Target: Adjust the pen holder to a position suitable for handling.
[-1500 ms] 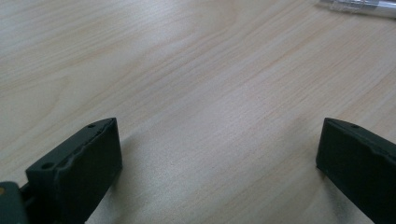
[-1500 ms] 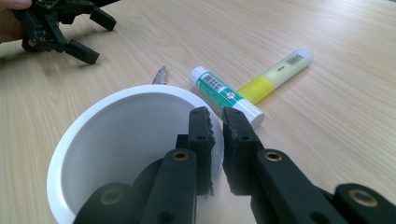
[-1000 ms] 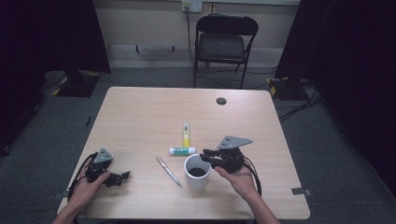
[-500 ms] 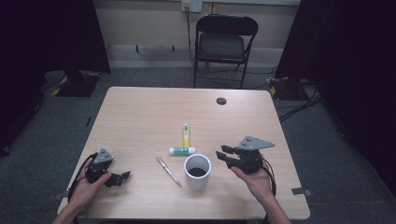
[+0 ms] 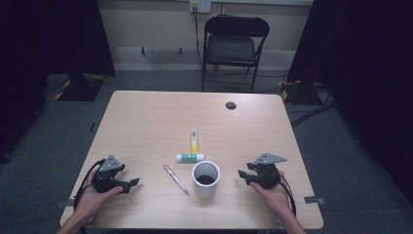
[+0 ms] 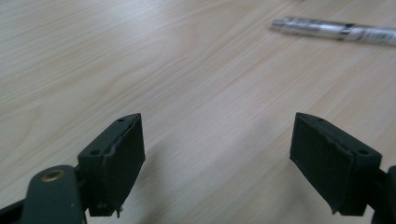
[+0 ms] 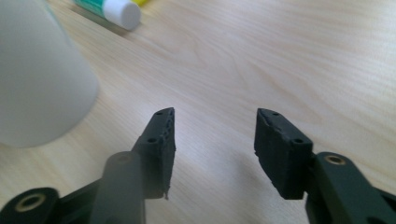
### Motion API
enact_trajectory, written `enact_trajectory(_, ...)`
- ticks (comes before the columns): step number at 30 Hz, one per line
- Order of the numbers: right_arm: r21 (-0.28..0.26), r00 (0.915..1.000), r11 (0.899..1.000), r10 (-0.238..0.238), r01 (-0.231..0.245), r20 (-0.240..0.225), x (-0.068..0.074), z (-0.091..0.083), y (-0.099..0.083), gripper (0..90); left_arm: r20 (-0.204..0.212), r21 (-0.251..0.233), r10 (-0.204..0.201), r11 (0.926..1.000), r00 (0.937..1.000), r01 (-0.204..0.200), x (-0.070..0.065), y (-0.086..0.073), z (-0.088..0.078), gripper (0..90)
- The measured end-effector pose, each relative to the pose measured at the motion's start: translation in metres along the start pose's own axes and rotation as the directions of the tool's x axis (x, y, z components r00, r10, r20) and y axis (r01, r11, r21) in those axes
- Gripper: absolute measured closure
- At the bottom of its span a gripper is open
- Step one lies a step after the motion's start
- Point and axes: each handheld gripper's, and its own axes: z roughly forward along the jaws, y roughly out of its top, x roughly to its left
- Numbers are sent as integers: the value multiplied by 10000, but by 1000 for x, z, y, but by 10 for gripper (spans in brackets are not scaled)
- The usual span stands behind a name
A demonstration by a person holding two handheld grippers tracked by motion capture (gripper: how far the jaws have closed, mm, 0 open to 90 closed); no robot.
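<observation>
Pale wood tabletop point(image 5: 146, 122) carries a cup point(image 5: 205, 179) near the front, a pen point(image 5: 176, 179) just left of it. Right gripper point(image 5: 243, 174) sits right of the cup, apart, jaws just opening, empty. Left gripper point(image 5: 132, 183) rests far left, jaws apart but just closing, empty.
</observation>
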Motion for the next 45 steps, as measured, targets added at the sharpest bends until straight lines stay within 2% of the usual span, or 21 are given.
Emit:
enact_trajectory(1,58,10000,10000,25,-25,77,-1,2,-1,469,118,-40,-110,9999,9999,110,-3,2,0,184)
enact_trajectory(4,224,9995,9997,79,-86,291,-4,8,-4,435,359,-233,6,9997,9994,2,-12,11,0,209)
enact_trajectory(8,270,9996,9996,33,-41,273,-6,10,-5,399,635,-513,463,9978,9969,-431,-27,24,0,228)
enact_trajectory(9,317,9995,9995,70,-80,299,-5,11,-6,391,735,-607,399,9975,9965,-355,-29,26,1,234)
enact_trajectory(12,499,9993,9987,-77,59,359,-5,16,-10,337,849,-629,890,9945,9924,-838,-39,37,2,269)
enact_trajectory(13,460,9986,9988,-201,179,498,-3,17,-11,325,983,-684,795,9950,9920,-729,-43,40,3,290)
enact_trajectory(14,460,9986,9988,-201,179,498,-3,17,-11,325,976,-652,1074,9927,9894,-1013,-45,44,3,290)
enact_trajectory(15,437,9986,9989,-178,156,503,-3,17,-11,316,1131,-741,926,9937,9893,-846,-48,47,4,299)
enact_trajectory(17,259,9984,9996,-157,143,548,-2,18,-12,303,1375,-717,1106,9922,9843,-1015,-54,55,8,338)
enact_trajectory(21,234,9980,9997,-129,115,616,-2,18,-13,302,1831,-787,1415,9885,9729,-1290,-69,68,19,338)
enact_trajectory(23,225,9981,9997,-138,124,608,-2,18,-13,302,2003,-846,1502,9871,9682,-1356,-76,70,25,320)
enact_trajectory(25,221,9980,9997,-142,128,616,-2,18,-13,302,2361,-732,1569,9870,9590,-1434,-87,71,37,314)
enact_trajectory(27,227,9980,9997,-130,116,611,-2,18,-13,302,2387,-764,1545,9872,9587,-1401,-93,71,41,305)
enact_trajectory(29,222,9980,9997,-134,121,615,-2,18,-13,302,2545,-760,1697,9849,9521,-1553,-99,71,47,298)
enact_trajectory(32,220,9980,9997,-135,122,615,-2,18,-13,302,2745,-437,1714,9852,9462,-1657,-107,70,55,279)
enact_trajectory(36,221,9980,9997,-135,122,617,-2,18,-13,302,2720,-242,1836,9826,9446,-1840,-113,68,64,279)
enact_trajectory(37,219,9980,9997,-141,128,614,-2,18,-13,302,2626,-163,2036,9783,9432,-2066,-113,69,65,279)
enact_trajectory(39,219,9980,9997,-141,128,615,-2,18,-13,302,2579,-235,1961,9802,9461,-1968,-115,68,66,285)
enact_trajectory(41,216,9980,9997,-157,144,615,-2,18,-13,302,2552,-75,2180,9747,9420,-2235,-116,68,68,285)
enact_trajectory(42,213,9980,9997,-144,131,621,-2,18,-13,302,2602,-157,2040,9782,9438,-2071,-118,68,70,285)
enact_trajectory(45,208,9976,9997,-110,96,679,-2,19,-13,302,2770,-68,2161,9748,9363,-2230,-119,68,73,277)
